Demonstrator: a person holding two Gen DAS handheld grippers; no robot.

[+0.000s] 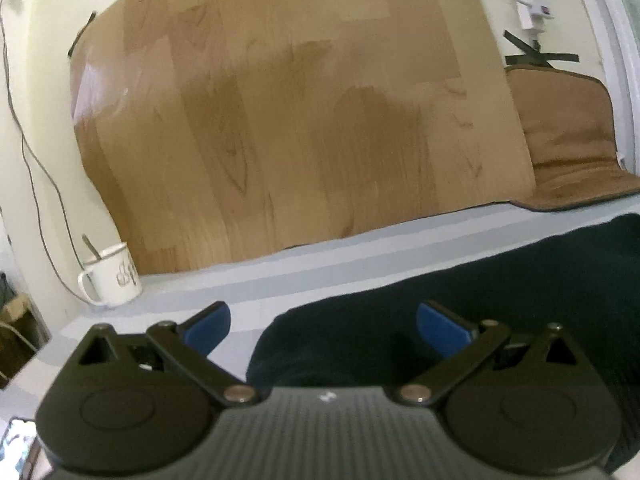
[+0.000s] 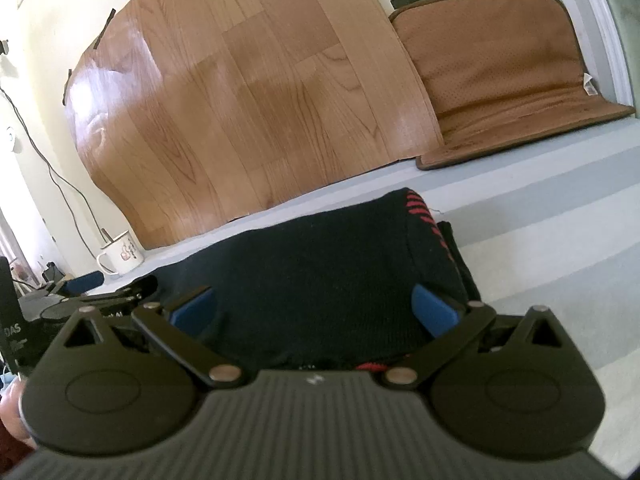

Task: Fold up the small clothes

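The dark garment (image 2: 320,276) lies flat on the pale grey striped table (image 2: 540,208), in front of a wood-grain sheet (image 2: 248,100) taped against the wall. Only the right wrist view shows its far end, where short red bars (image 2: 420,206) are knitted into the black fabric, with a second dark layer showing just beside them; it may be a sock or a small knit piece, though the blur makes that hard to settle. The right gripper (image 2: 314,306) hangs over the cloth with its blue-padded fingers (image 2: 434,312) spread wide, nothing between them.

The left wrist view shows only the garment's plain near-left edge (image 1: 400,340), curving under the left gripper (image 1: 324,328), whose fingers (image 1: 210,330) are likewise spread apart and empty; one sits over bare table, the other over fabric. The right view catches that left gripper from the side (image 2: 100,292), low at the cloth's left edge.

A white enamel mug (image 1: 112,276) with a spoon stands at the left by the wall. A brown padded cushion (image 2: 500,80) leans against the wall on the right.
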